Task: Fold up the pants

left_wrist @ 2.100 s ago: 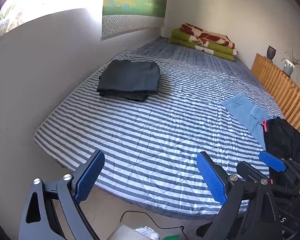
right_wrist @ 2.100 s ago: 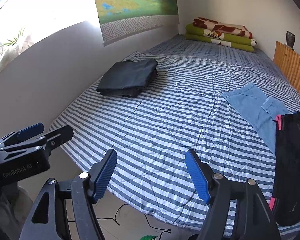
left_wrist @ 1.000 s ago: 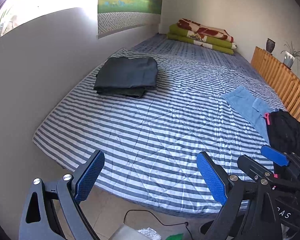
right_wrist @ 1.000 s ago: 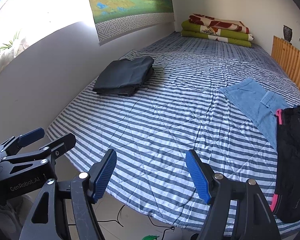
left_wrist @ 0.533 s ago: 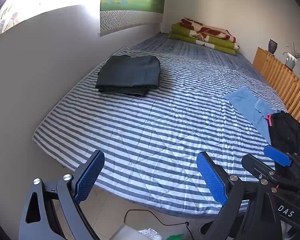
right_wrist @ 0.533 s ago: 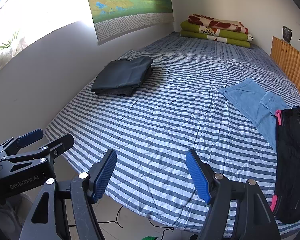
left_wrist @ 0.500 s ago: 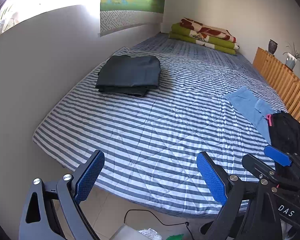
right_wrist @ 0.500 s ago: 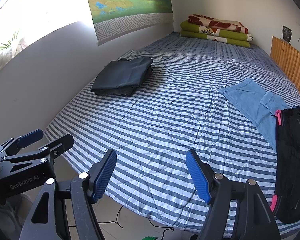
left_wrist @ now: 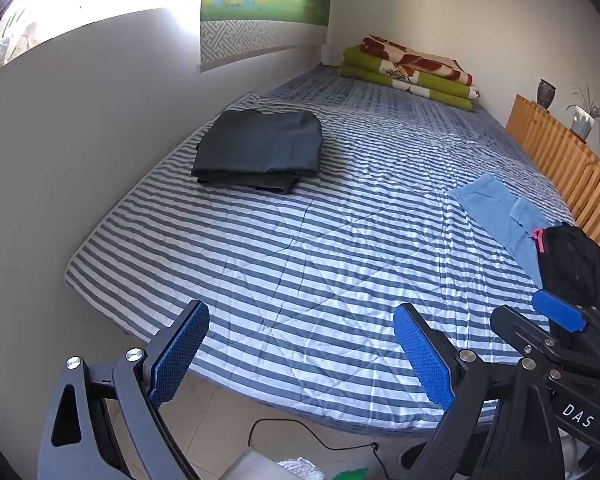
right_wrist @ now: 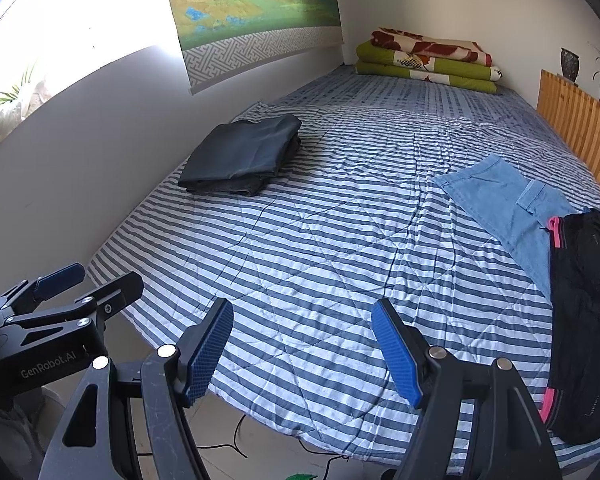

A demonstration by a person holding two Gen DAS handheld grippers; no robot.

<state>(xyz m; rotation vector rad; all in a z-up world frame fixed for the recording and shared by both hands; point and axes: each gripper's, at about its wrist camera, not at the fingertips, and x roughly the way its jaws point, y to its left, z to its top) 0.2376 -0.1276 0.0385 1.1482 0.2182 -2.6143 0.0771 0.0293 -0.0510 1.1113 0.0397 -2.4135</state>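
Dark folded pants (left_wrist: 260,148) (right_wrist: 242,156) lie on the striped bed toward its far left side. On the bed's right lie light blue pants (left_wrist: 500,208) (right_wrist: 504,204), partly covered by black pants with pink trim (left_wrist: 576,264) (right_wrist: 588,312). My left gripper (left_wrist: 300,344) hangs open over the bed's near edge, nothing between its blue pads. My right gripper (right_wrist: 302,340) is also open and empty over the near edge. Each gripper shows at the edge of the other's view: the right gripper (left_wrist: 540,320), the left gripper (right_wrist: 88,284).
The striped quilt (left_wrist: 340,240) covers a bed against a grey wall (left_wrist: 80,140) on the left. Folded green and red blankets (right_wrist: 428,60) lie at the far end. A wooden slat rail (right_wrist: 580,120) with pots runs along the right. A black cable (left_wrist: 312,440) lies on the floor.
The views shift only slightly; both grippers stay open and about in place. Nothing on the bed has moved.
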